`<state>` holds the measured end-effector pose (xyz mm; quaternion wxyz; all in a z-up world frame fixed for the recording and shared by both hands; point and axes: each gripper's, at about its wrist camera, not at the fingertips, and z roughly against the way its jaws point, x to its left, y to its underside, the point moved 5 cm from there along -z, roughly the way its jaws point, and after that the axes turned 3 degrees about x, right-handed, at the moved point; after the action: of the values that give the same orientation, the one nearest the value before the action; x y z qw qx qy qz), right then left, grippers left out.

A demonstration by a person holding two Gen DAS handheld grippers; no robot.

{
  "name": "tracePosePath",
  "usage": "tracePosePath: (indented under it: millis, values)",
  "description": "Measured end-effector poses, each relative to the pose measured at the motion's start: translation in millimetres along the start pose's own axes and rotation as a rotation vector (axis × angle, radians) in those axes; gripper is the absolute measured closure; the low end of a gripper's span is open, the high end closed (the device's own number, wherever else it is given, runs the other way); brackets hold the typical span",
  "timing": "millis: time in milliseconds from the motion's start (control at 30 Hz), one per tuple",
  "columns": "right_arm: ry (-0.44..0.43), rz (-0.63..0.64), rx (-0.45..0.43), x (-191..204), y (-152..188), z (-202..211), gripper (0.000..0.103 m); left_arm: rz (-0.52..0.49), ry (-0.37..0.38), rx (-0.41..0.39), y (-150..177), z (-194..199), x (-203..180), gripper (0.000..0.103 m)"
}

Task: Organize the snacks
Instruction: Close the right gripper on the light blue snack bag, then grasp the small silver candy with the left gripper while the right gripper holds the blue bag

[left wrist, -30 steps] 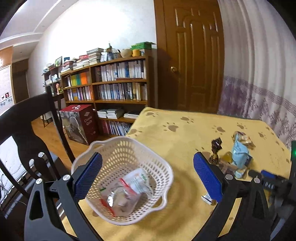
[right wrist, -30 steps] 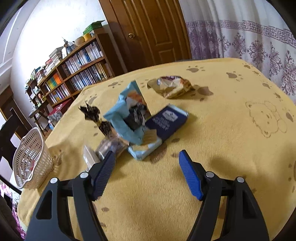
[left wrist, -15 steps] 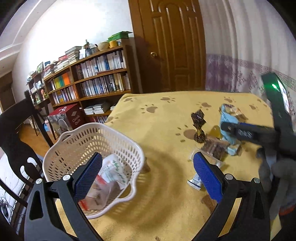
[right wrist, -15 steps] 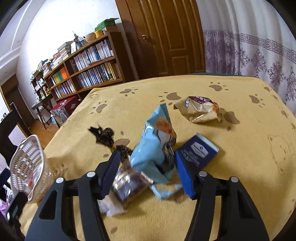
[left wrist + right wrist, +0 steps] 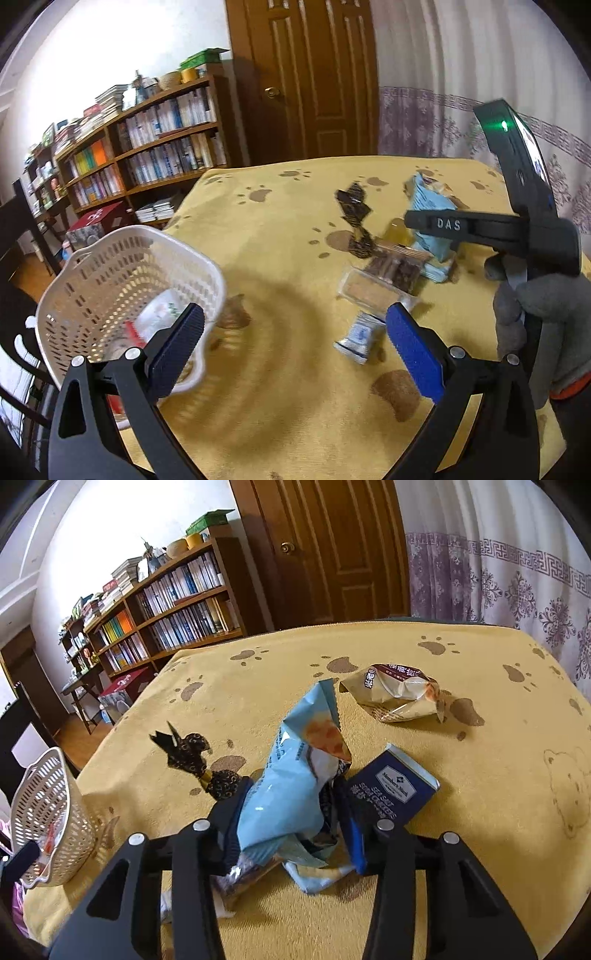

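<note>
right claw [image 5: 291, 823] clamped on the light-blue snack bag [image 5: 295, 775] — left claw [image 5: 295, 339] apart, holding nothing.

A yellow paw-print cloth [image 5: 280, 672] covers the tabletop, with a bear outline [image 5: 567, 790] drawn near its right edge. Behind it stands a brown panelled door [image 5: 332, 550] with a round brass knob [image 5: 285, 547], beside a white curtain [image 5: 517, 561] with purple patterning. A wooden bookshelf [image 5: 155, 147] packed with books lines the left wall, a red box [image 5: 98, 221] sits on the floor before it, and a dark chair [image 5: 22, 229] stands at the far left.
</note>
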<state>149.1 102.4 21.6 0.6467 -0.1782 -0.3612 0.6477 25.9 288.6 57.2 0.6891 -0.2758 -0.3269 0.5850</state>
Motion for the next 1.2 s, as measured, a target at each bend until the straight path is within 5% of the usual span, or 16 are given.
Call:
tracePosePath:
  millis: [367, 667, 867, 1033, 1200]
  values:
    - [-0.055, -0.064, -0.057, -21, 17, 43, 0.059, -0.021, 0.101, 0.023, 11, -18, -19, 0.003]
    - [-0.068, -0.109, -0.097, -37, 30, 65, 0.059, -0.034, 0.152, 0.061, 14, -36, -26, 0.020]
    - [-0.079, -0.122, -0.089, -41, 35, 62, 0.059, -0.077, 0.158, 0.072, 9, -39, -38, 0.022]
    - [-0.092, -0.126, -0.077, -41, 40, 58, 0.059, -0.103, 0.162, 0.110, 10, -51, -45, 0.049]
    - [-0.096, -0.109, -0.080, -38, 43, 59, 0.059, -0.096, 0.174, 0.160, 16, -69, -47, 0.052]
